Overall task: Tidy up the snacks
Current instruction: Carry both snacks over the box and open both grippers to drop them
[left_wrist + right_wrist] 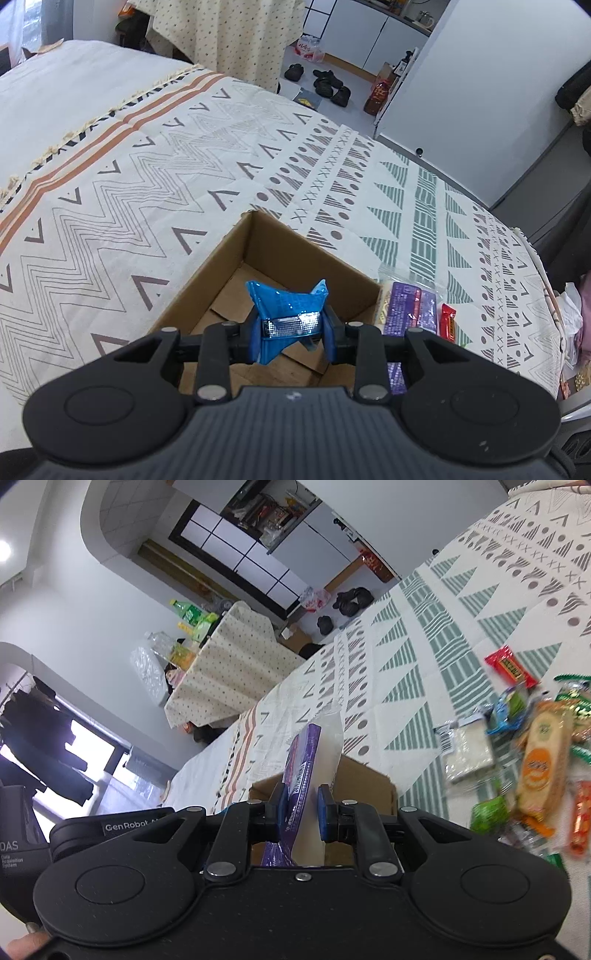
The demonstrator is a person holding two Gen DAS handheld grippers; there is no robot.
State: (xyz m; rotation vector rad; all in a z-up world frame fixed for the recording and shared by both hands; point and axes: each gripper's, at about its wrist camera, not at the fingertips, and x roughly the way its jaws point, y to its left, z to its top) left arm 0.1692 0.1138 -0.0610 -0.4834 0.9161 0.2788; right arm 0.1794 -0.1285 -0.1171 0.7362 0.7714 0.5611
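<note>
We are tilting the left gripper [291, 328], clamped on a blue packet [286, 302], over the box [207, 291] at lower centre, while the right gripper [299, 812], by "GenRobot" lettering, is pinching a purple packet [301, 775].

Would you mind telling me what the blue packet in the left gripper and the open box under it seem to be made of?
Blue packet: apparently thin plastic film, glossy; it crumples where pinched and shows a shiny silvery strip. Open box: corrugated cardboard, matte brown, with raw cut edges and folded bottom flaps. What the packet contains cannot be told.
</note>
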